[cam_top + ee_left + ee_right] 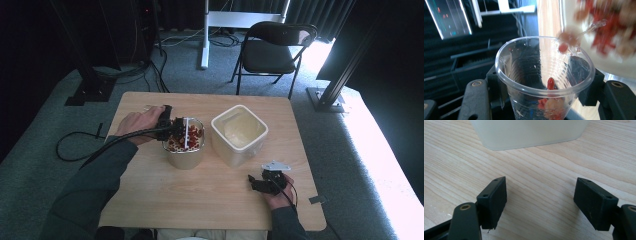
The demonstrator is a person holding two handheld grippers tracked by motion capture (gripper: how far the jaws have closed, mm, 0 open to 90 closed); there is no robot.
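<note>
My left gripper [172,129] hovers over a round bowl [184,156] of red and pale pieces on the wooden table [200,195]. A white stick [186,132] lies across the bowl's top. In the left gripper view, my left gripper [541,82] is shut on a clear plastic cup [524,62] with a few red and pale pieces [550,83] in its bottom. The bowl [614,37] is a blur at the upper right there. My right gripper [253,183] rests on the table near the front right. It [540,202] stands open with bare wood between its jaws.
A white square tub [232,155] stands right of the bowl and just ahead of the right gripper, where its wall [529,132] shows close. Beyond the table stand a black folding chair [275,47] and black stand bases. A cable [75,145] loops on the floor at left.
</note>
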